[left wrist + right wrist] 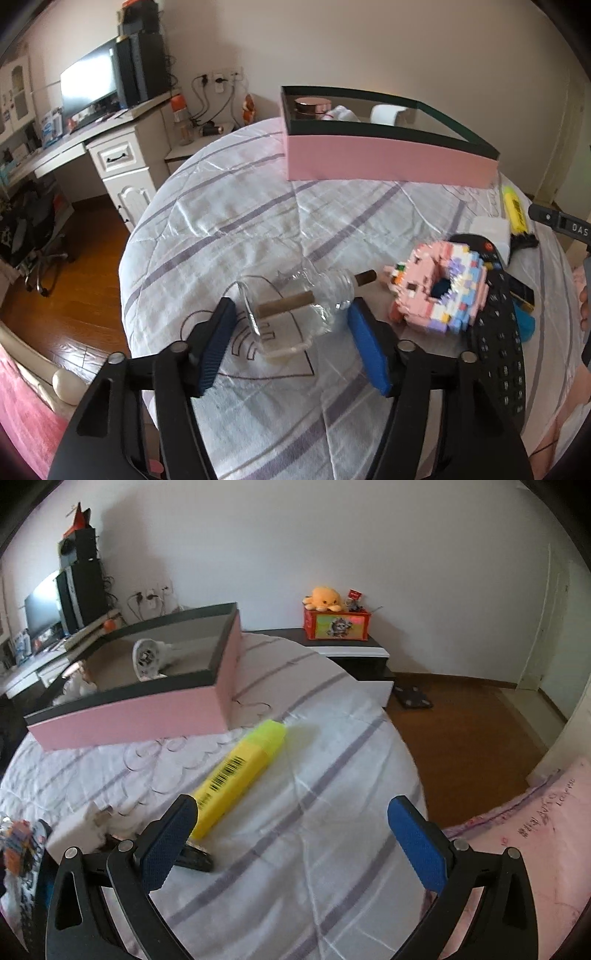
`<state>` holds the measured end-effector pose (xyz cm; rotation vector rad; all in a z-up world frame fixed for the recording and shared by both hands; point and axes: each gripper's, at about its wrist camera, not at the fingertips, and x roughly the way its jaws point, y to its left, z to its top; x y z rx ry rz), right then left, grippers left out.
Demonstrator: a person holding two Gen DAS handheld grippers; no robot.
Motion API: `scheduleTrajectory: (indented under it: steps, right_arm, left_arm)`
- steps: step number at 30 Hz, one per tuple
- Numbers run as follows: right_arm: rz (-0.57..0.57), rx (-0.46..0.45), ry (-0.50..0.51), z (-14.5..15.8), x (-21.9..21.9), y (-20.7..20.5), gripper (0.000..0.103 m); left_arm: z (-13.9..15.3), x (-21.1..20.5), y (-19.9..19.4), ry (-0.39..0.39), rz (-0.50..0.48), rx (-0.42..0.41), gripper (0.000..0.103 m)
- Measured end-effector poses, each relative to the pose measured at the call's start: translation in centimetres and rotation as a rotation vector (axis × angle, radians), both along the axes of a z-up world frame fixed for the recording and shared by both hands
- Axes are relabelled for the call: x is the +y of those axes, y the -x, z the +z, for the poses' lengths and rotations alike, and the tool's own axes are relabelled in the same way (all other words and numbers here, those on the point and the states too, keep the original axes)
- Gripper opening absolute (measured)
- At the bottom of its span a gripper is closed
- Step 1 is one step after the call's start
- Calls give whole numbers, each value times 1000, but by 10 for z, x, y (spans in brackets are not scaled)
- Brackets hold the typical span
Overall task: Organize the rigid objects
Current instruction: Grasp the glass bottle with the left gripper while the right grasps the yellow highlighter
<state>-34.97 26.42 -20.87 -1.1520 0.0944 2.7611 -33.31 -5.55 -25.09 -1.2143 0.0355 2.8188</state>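
Bottle (295, 314): clear glass, corked, lying flat | contents: possibly a scroll

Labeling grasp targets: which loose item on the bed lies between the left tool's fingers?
The clear glass bottle with a cork, lying on its side. The block donut, remote and yellow highlighter lie outside.

Both grippers (291, 321) (291, 834) open, angled downward

Soft daylight, dim corners; glare on monitor (88, 79); heavy fisheye bending at edges; slight motion blur.
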Motion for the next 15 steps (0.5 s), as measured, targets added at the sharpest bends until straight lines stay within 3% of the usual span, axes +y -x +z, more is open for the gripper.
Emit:
scheduleTrajectory:
  steps: [6, 11, 15]
  right_arm:
    - [36, -77, 95, -15, -9, 29, 102]
    - [68, -101, 54, -19, -15, 42, 52]
    - [100, -110, 8, -20, -16, 47, 41]
  left_arm:
    - [-1, -1, 6, 15, 8, 2, 71]
    - [-2, -3, 9, 5, 3, 6, 76]
    - [-3, -3, 11, 16, -6, 13, 82]
